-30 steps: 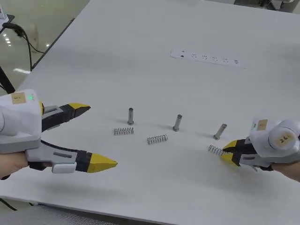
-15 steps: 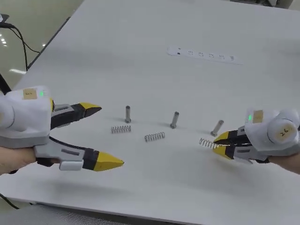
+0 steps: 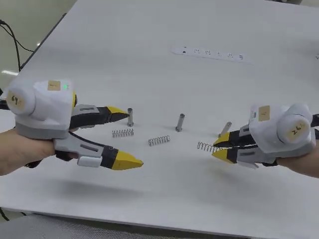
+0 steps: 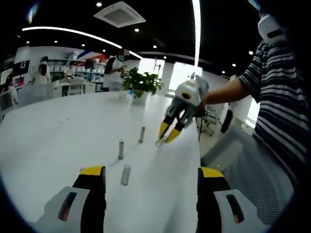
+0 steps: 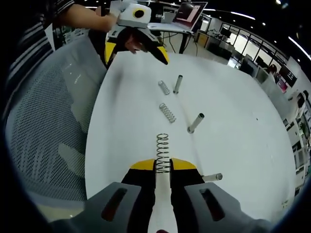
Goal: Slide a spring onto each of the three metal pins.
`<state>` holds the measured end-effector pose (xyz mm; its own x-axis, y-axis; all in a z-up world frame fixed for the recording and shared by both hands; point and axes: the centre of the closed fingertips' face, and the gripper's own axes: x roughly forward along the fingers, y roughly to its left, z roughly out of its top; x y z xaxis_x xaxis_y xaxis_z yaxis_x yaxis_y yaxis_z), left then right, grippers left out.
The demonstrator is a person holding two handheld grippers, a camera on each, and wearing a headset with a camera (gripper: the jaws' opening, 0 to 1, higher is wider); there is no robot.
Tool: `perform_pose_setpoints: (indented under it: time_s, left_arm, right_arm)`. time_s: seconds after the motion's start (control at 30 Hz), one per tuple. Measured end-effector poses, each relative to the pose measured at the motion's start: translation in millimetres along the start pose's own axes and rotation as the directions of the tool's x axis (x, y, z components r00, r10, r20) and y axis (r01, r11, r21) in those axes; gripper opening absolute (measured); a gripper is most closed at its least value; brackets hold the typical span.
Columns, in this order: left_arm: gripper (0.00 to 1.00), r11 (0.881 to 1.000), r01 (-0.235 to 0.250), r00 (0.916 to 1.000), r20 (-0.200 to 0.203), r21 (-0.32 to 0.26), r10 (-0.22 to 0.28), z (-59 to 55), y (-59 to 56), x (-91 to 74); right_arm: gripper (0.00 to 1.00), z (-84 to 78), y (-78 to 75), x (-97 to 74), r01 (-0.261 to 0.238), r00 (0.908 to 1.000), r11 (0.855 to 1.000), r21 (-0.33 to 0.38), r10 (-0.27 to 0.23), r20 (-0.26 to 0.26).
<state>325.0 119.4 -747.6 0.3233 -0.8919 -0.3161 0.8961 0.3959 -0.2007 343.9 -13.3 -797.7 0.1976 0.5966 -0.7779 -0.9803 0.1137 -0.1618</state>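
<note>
- Change vs 1.0 s ago: the right claw (image 3: 218, 147) now pinches one end of the held spring (image 3: 204, 146). Back then that spring lay flat on the tabletop (image 3: 149, 59) w/ the claw tips at its end.
- The held spring juts out past the tips toward the left claw (image 3: 132, 138). It sits just beside the foot of the right pin (image 3: 225, 129).
- The left claw is spread wide and holds nothing, as before. It has come closer to the left pin (image 3: 130, 117): the upper tip is now just beside it in the head view, where 1.0 s ago it was well short.
- The left spring (image 3: 122, 133) and middle spring (image 3: 159, 141) lie flat, in the same spots rel. to the pins. The left spring is just in front of the left pin. The middle spring is in front of the gap between the left pin and middle pin (image 3: 180, 122). All three pins are bare.
- Right gripper view: the jaws are nearly touching, and the held spring (image 5: 162, 150) runs straight ahead from between them.
- Left gripper view: the jaws are far apart, w/ the left spring (image 4: 126, 174) ahead between them. The right claw (image 4: 169, 132) shows beyond, on a striped sleeve (image 4: 272, 73).
- A power strip (image 3: 212, 54) lies at the far side of the tabletop.
- Hard to tell:
  - whether the held spring clears the tabletop;
  - how many coils sit inside the jaws, as they are hidden;
  - whether the right pin truly leans or only looks slanted from the camera angle.
- In the right gripper view the right pin (image 5: 212, 177) is partly cut off by a jaw.
</note>
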Motion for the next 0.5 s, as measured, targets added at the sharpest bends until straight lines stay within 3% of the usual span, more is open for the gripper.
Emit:
perform_pose_setpoints:
  time_s: [0.13, 0.33, 0.5]
  left_arm:
    - [0.65, 0.999, 0.038, 0.9992, 0.015, 0.009, -0.038, 7.1, -5.9, 13.6]
    - [0.52, 0.994, 0.104, 0.9946, 0.001, 0.027, -0.104, 8.7, -18.9, 37.7]
    - [0.46, 0.99, 0.137, 0.9906, -0.004, 0.037, -0.137, 10.3, -25.8, 55.0]
  right_arm:
    - [0.08, 5.4, 4.2, -2.2, -0.01, 0.9999, 1.0, -0.01, 0.01, 0.004]
    - [0.08, 14.5, 9.7, -3.9, -0.014, 0.9999, 0.999, -0.051, 0.014, 0.007]
    - [0.08, 16.7, 19.0, -2.1, -0.036, 0.9992, 0.991, -0.13, 0.033, -0.024]
